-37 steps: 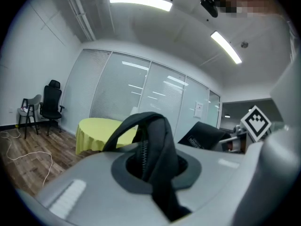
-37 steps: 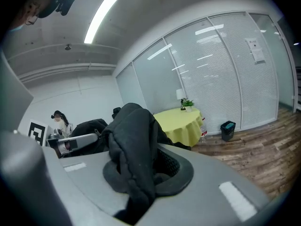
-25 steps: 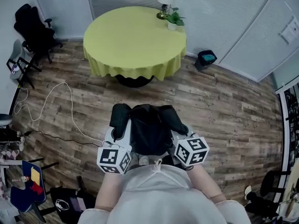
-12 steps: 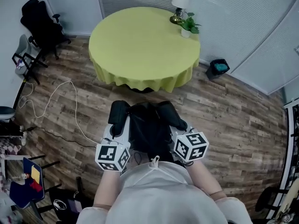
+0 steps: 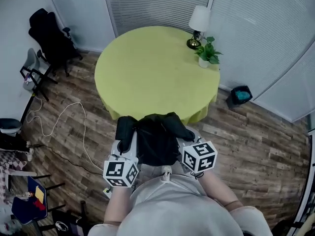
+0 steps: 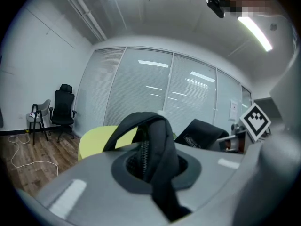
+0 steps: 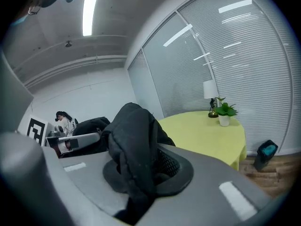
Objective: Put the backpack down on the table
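Backpack, black, hangs in the air btwn both grippers, right in front of the person's torso. It's not on the table. In the head view its far edge overlaps the near hem of the yellow-green cloth.

Left gripper: jaws pinched tight on a zip-edged strap that loops up and over them. Right gripper: jaws clamped on a padded strap, mesh side showing.

Table is round, w/ cloth draped over the whole rim. Top is mostly bare: lamp and potted plant sit together at the far-right edge, near the blinds. Near half and left side of the top are open.

Wood floor to the right is open as far as the small dark bin by the glass wall. On the left a white cable trails across the boards near the table's left edge. Black office chair stands well apart in the far-left corner. Clutter at the lower-left edge is too small to make out.
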The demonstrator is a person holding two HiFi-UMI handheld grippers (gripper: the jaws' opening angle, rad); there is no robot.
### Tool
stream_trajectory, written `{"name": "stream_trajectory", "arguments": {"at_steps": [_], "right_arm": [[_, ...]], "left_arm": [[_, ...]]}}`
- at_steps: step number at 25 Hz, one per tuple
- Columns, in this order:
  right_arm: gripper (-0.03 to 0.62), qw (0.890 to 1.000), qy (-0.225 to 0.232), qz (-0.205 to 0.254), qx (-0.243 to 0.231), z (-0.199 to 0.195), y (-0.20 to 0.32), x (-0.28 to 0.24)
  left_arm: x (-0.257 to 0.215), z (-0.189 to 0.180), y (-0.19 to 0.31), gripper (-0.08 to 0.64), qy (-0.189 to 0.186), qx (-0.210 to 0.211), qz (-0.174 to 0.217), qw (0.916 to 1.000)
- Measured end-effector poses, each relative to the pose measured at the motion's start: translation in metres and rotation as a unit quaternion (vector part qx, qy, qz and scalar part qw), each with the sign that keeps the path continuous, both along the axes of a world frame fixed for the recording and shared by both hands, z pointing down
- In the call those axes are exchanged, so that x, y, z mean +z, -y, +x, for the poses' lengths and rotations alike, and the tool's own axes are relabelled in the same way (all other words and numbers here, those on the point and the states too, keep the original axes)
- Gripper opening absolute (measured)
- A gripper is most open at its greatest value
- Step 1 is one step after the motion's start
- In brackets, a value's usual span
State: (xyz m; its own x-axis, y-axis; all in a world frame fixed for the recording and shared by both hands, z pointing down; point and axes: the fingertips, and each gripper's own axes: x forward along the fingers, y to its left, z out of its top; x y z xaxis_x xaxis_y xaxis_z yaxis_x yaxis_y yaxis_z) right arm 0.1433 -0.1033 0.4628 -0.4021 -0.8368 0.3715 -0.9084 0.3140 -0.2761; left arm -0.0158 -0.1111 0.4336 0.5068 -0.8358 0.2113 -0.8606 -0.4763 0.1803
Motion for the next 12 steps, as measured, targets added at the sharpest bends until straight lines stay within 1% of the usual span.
{"name": "stream_trajectory", "arguments": {"at_steps": [3, 6, 12], "right_arm": [[0.031, 1.000, 0.004, 0.009, -0.010, 0.018, 0.042, -0.004], [0.031, 1.000, 0.010, 0.006, -0.014, 0.030, 0.075, -0.005], [0.031, 0.999, 0.031, 0.009, -0.007, 0.041, 0.122, -0.014]], "left_arm": [[-0.003, 0.014, 0.036, 0.034, 0.000, -0.011, 0.004, 0.9999], [-0.005, 0.024, 0.065, 0.034, 0.002, -0.017, 0.002, 0.9999], [-0.020, 0.032, 0.117, 0.034, 0.008, -0.001, 0.011, 0.9999]]}}
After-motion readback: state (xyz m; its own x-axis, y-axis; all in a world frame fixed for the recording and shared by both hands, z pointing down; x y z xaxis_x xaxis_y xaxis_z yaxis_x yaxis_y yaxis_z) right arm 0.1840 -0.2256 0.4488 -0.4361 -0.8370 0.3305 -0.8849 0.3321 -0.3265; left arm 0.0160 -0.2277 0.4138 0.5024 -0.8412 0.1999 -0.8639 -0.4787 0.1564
